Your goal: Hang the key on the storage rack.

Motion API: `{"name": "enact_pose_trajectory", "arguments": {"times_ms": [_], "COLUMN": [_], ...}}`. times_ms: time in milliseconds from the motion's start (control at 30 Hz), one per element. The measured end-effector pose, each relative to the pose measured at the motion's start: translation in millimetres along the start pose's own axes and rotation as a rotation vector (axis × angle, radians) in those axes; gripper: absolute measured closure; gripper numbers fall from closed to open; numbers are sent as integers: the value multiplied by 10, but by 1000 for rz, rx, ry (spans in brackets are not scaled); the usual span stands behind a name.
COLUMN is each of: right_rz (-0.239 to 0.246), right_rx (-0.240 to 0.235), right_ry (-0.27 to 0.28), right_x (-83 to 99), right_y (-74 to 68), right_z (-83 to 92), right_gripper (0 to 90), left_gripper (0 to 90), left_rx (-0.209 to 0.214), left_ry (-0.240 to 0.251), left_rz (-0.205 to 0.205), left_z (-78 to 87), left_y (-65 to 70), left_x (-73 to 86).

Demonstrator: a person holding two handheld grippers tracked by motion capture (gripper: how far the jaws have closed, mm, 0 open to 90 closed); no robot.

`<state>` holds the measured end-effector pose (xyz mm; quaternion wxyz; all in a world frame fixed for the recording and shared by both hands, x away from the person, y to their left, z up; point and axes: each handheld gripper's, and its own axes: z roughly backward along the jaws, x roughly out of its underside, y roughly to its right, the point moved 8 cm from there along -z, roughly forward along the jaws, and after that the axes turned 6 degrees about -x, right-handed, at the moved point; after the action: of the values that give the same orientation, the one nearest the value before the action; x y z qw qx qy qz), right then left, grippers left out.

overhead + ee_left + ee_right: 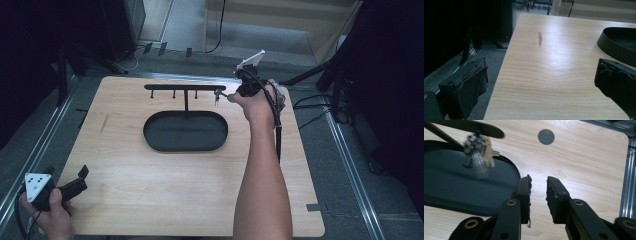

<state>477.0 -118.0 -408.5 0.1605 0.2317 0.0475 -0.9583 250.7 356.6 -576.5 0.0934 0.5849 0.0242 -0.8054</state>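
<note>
Keys (479,151) dangling off right end of rack (184,88), over tray (185,131). Right hand-held gripper (538,187) just beside them, jaws parted, empty. Left hand-held gripper (75,182) spread wide, way off at near table corner. Right's obviously closer, I reckon.

Black tray (185,131); pale wood-grain table (150,190)

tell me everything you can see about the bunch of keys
The keys hang from the right end of a black T-shaped rack, above the edge of the oval black tray. The bunch looks like a silvery metal ring and clip, a pale brass-coloured key and a clear or silvery tag, all blurred in the right gripper view. In the high view it is a small dark dangle just left of the right gripper, whose jaws stand apart with nothing between them. Only the rack touches the keys.
</note>
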Motion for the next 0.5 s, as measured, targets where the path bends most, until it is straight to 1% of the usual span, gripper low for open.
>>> {"name": "enact_pose_trajectory", "arguments": {"times_ms": [100, 367, 400, 433, 467, 500], "right_rz": [-12, -25, -34, -34, -39, -39], "right_rx": [-2, -11, -15, -15, -20, -20], "right_ry": [-4, -23, -33, -33, -55, -55], "right_x": [48, 190, 245, 245, 320, 320], "right_y": [51, 150, 183, 183, 226, 226], "right_z": [-38, -163, -208, -208, -264, -264], "right_gripper": [722, 709, 700, 700, 685, 685], "left_gripper": [0, 0, 0, 0, 0, 0], "left_rx": [-1, 0, 0, 0, 0, 0], "left_ry": [0, -1, 1, 1, 1, 0], "left_rz": [-3, -4, -2, -2, -2, -3], "left_z": [-1, 2, 1, 1, 1, 1], "left_y": [2, 5, 6, 6, 6, 6], "left_x": [0, 1, 0, 0, 0, 0]}}
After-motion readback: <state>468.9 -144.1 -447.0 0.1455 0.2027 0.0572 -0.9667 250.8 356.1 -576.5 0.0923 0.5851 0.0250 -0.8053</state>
